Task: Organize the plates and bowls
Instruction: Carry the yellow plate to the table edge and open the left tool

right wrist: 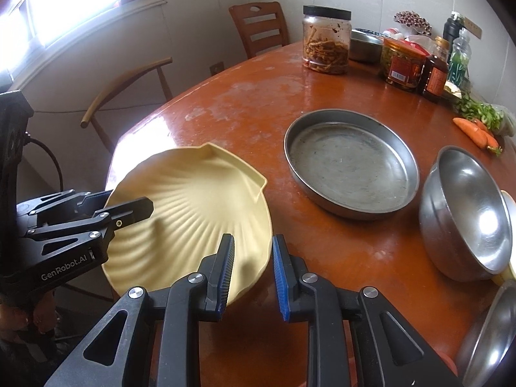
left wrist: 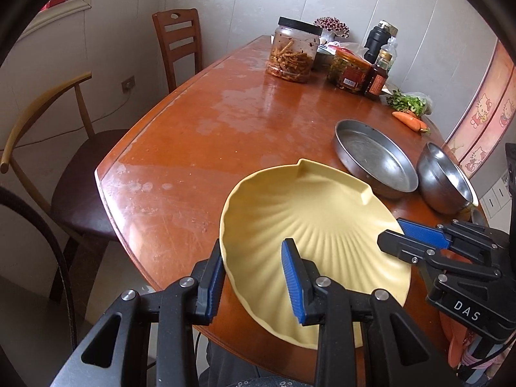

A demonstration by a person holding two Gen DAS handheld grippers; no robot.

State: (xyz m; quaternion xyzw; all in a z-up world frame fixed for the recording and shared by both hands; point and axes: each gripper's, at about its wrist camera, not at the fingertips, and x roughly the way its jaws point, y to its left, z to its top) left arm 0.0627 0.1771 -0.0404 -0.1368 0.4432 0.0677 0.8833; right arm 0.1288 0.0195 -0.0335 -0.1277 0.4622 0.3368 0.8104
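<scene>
We hold a yellow shell-shaped plate (left wrist: 309, 242) tilted over the near edge of the wooden desk (left wrist: 200, 135). Our left gripper (left wrist: 254, 277) has its jaws nearly closed, clamping the plate's rim at 8 o'clock. Our right gripper (right wrist: 251, 267) has its jaws pinching the rim at 4 o'clock. At 2 o'clock rest a round metal pan (right wrist: 351, 161) and a steel bowl (right wrist: 467, 213).
</scene>
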